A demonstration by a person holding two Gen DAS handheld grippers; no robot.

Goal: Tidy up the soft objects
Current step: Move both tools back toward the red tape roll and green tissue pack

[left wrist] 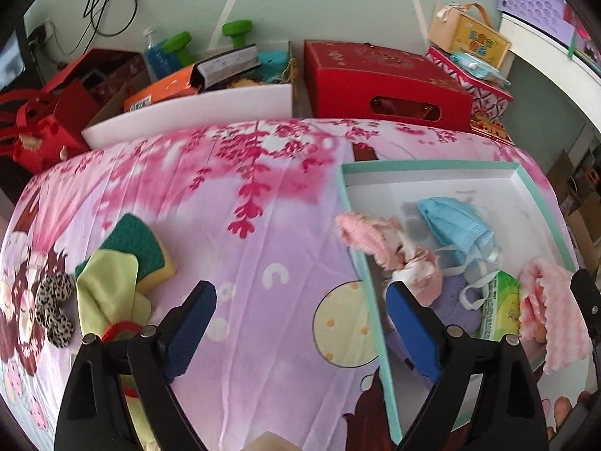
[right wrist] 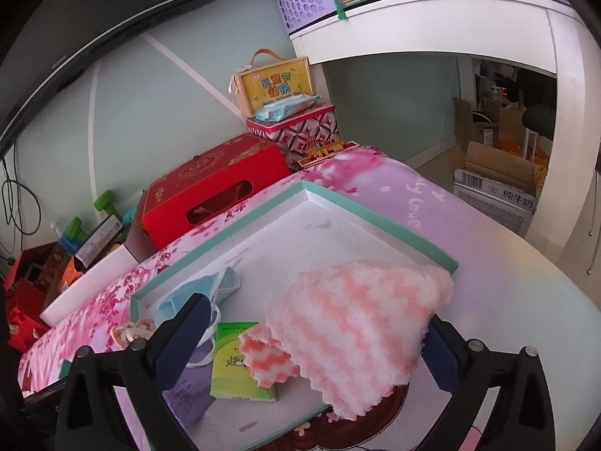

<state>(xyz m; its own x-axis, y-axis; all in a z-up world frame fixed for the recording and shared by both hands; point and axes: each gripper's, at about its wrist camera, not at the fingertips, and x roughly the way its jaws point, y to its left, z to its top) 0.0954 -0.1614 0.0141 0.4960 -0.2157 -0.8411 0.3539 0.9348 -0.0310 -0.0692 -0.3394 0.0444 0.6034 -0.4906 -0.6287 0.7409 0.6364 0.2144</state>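
Note:
A shallow teal-rimmed box (left wrist: 428, 166) lies on the pink floral cloth at right; it also shows in the right wrist view (right wrist: 379, 221). In it lie a blue face mask (left wrist: 456, 225), a pink sock (left wrist: 379, 240), a green tissue pack (right wrist: 240, 368) and a pink-and-white fluffy cloth (right wrist: 357, 327). The fluffy cloth drapes over the box's near rim, between the spread jaws of my open right gripper (right wrist: 319, 334). My left gripper (left wrist: 300, 315) is open and empty above the cloth. At left lie a green-yellow sponge (left wrist: 144, 246), a yellow-green cloth (left wrist: 107, 293) and a leopard-print piece (left wrist: 56, 300).
Behind the table stand a red gift box (left wrist: 383, 82), a white bin of clutter (left wrist: 195, 109) and patterned boxes (left wrist: 473, 60). A white desk (right wrist: 432, 26) and cardboard cartons (right wrist: 496, 188) stand at right. My right gripper's finger shows at the left view's edge (left wrist: 584, 300).

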